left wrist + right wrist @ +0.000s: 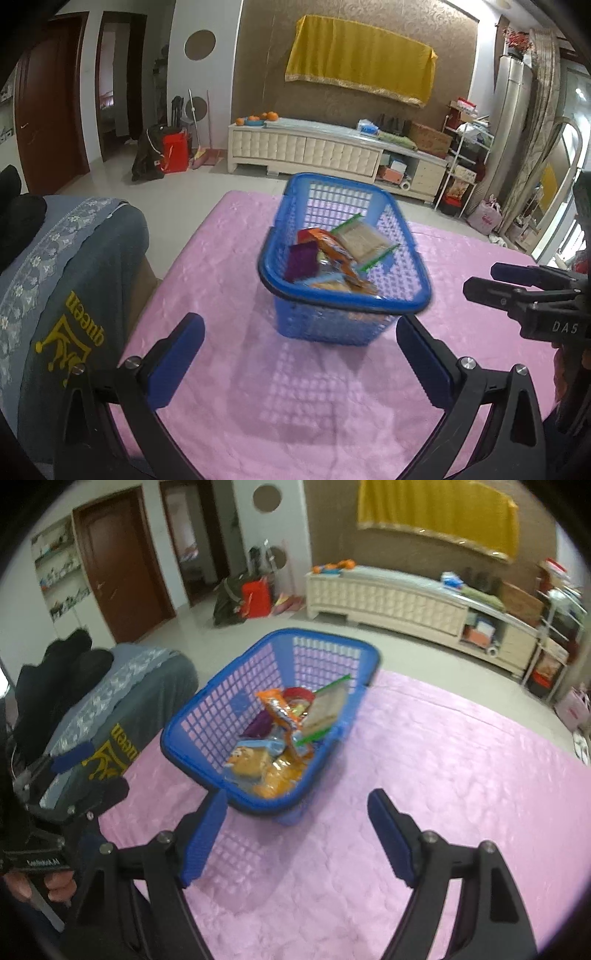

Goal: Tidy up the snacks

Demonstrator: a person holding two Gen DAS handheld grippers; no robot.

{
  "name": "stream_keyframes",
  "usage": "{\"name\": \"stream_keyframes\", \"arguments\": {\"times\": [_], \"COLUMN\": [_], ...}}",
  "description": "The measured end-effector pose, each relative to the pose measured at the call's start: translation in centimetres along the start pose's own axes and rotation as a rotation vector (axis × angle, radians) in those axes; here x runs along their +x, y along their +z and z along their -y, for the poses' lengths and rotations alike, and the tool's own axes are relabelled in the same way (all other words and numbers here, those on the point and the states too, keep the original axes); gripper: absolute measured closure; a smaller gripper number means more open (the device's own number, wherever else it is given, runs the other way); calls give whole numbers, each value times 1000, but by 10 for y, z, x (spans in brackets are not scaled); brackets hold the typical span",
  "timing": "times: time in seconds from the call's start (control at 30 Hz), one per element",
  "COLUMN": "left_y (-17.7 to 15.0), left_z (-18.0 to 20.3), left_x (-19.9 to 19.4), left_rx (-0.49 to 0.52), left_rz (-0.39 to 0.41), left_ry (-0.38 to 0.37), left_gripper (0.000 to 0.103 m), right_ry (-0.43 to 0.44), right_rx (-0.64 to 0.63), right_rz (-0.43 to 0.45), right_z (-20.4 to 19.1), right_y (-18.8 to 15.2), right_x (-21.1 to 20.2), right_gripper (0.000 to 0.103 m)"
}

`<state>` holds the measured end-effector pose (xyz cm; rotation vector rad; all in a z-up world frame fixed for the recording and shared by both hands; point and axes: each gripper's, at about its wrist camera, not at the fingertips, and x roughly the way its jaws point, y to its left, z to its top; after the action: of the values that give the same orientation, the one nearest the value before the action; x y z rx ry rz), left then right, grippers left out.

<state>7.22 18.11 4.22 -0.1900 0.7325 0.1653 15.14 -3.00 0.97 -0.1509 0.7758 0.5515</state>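
My left gripper stood wide open over the pink quilted cloth of the table, nothing between its blue-padded fingers. My right gripper was spread wide too, with nothing between its blue pads, only bare pink cloth.

The blue plastic lattice basket sat on the table towards the far edge, just beyond both pairs of fingertips and touched by neither, as far as I could tell. In the right wrist view the near corner of the basket lay just beside my left-hand fingertip, though blur kept me from judging contact.

Inside the basket lay the snacks: a flat clear packet with green ends leaning towards the far side, an orange crinkled wrapper in the middle, a dark purple packet on the left, and a blue-and-orange packet showing pale round biscuits at the near end.

A grey cloth with yellow lettering draped something beside the table's left edge.
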Motion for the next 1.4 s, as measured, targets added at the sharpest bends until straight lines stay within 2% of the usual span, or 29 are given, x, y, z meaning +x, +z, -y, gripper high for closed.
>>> {"name": "stream_keyframes", "arguments": {"times": [0.2, 0.3, 0.4, 0.47, 0.5, 0.53, 0.7, 0.8, 1.07, 1.4], "left_y": [-17, -23, -31, -37, -43, -45, -65, -74, -82, -89], "left_z": [26, 41, 54, 61, 66, 69, 84, 94, 98, 95], "left_x": [-38, -61, -83, -92, -99, -103, -131, -144, -161, -165], "left_rx": [-17, 7, 24, 42, 60, 70, 110, 139, 129, 138], "left_rz": [65, 115, 151, 167, 176, 182, 218, 238, 258, 274], "left_ry": [-16, 3, -11, -20, -17, -18, -47, -60, -91, -85], "left_gripper": [0, 0, 0, 0, 0, 0, 0, 0, 0, 0], "right_ry": [-57, -69, -88, -101, -107, -115, -200, -209, -216, -210], "right_rx": [32, 38, 36, 36, 38, 38, 23, 43, 57, 58], "right_rz": [106, 162, 204, 235, 245, 262, 341, 378, 389, 408], "right_z": [3, 2, -2, -4, -6, -8, -17, -18, -24, -36], "right_y": [-33, -50, -66, -76, -78, -82, -106, -116, -137, -153], "right_x": [-50, -74, -95, -108, -112, -118, -148, -161, -173, -187], "right_gripper": [21, 18, 16, 12, 2, 0, 0, 0, 0, 0]}}
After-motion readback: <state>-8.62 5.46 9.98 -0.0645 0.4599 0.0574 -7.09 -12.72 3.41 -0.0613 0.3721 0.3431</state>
